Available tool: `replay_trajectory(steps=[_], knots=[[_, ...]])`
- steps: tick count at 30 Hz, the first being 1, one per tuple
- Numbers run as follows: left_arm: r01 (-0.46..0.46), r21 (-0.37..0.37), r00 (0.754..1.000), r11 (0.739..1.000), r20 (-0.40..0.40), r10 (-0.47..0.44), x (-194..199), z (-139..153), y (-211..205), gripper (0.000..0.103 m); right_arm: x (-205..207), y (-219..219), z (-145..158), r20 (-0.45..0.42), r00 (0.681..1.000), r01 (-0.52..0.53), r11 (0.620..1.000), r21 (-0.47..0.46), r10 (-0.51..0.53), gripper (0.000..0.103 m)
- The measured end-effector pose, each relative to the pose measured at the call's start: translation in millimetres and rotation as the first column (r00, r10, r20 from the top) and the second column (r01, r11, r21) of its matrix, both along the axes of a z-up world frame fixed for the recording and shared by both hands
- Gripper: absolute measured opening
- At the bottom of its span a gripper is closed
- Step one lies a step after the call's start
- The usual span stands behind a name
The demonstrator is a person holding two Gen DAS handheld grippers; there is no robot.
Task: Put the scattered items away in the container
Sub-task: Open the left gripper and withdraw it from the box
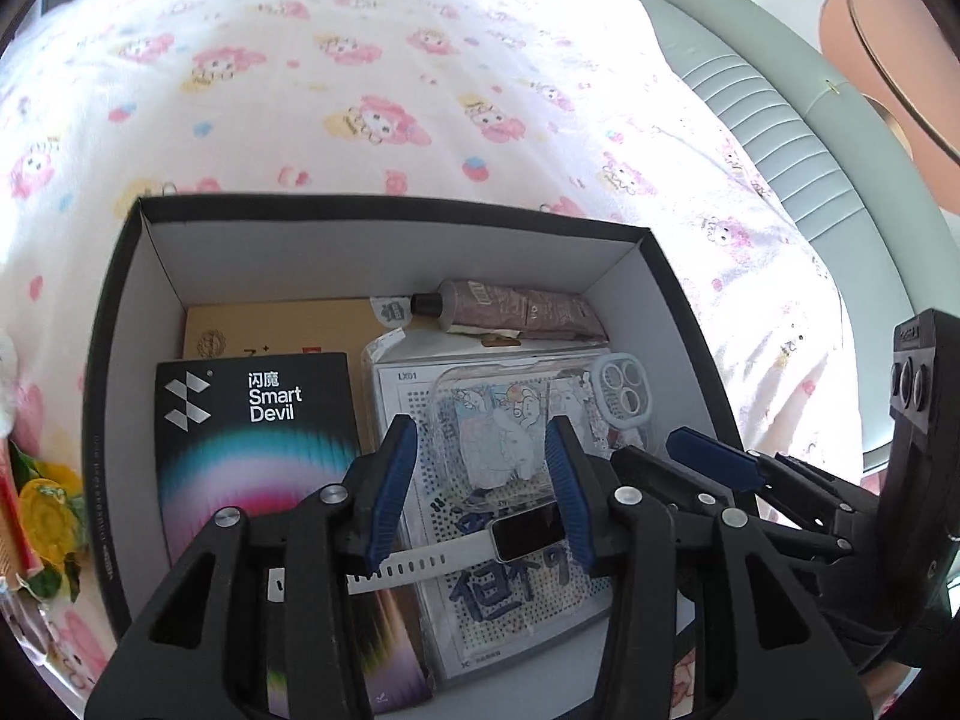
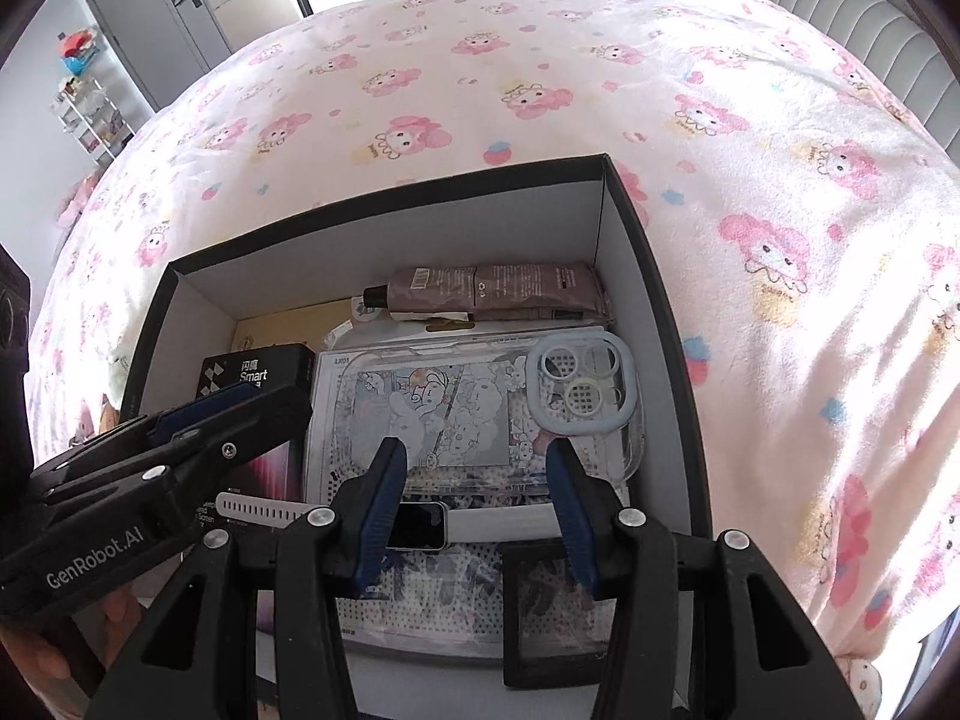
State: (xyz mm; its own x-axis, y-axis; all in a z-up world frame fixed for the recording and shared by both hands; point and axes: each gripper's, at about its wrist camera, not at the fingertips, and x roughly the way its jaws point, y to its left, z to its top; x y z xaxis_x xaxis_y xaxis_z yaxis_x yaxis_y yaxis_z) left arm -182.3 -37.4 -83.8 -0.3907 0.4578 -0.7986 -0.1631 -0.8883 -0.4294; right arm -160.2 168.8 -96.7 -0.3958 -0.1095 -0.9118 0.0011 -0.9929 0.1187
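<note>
A black box with white inner walls [image 1: 384, 252] [image 2: 624, 252] lies on the bed. Inside lie a brown tube [image 1: 516, 309] [image 2: 498, 291], a black "Smart Devil" package [image 1: 252, 438] [image 2: 252, 375], a clear cartoon phone case [image 1: 510, 420] [image 2: 456, 414] on a dotted white pack, and a white-strapped smart band [image 1: 528, 531] [image 2: 420, 519] on top. My left gripper [image 1: 480, 480] hovers open over the case and band, holding nothing. My right gripper [image 2: 474, 504] is open above the band. Each gripper shows in the other's view [image 1: 720, 462] [image 2: 198, 414].
The box sits on a pink cartoon-print bedspread [image 1: 384, 90] [image 2: 540, 72]. A grey padded headboard [image 1: 780, 138] runs along the right. A fruit-print packet [image 1: 42, 510] lies left of the box. A door and shelves [image 2: 102, 90] stand far left.
</note>
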Motion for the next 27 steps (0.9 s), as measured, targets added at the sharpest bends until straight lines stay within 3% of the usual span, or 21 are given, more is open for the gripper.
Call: replay_trajectory(steps=[6,9,17,27], knots=[[0.036,-0.084,0.992,0.996,-0.116,-0.045,19.6,8.7,37.8,0.048,20.4,0.7,20.2,-0.069,0.997,0.040,0.999,0.021,-0.039,0.045],[0.019,-0.053,0.991,0.998,-0.134,-0.026,37.4,19.7,38.1,0.048,37.9,2.6,32.2,-0.102,0.993,0.055,0.998,0.018,-0.053,0.045],[-0.048,-0.130,0.962,0.990,-0.272,0.011,97.9,69.0,35.2,0.048,88.9,-8.0,76.0,-0.214,0.977,0.024,0.999,0.028,-0.018,0.045],[-0.101,-0.126,0.951,0.987,-0.302,0.058,157.8,94.6,6.3,0.050,142.1,-33.3,104.2,-0.295,0.954,-0.041,0.997,0.071,0.060,0.045]])
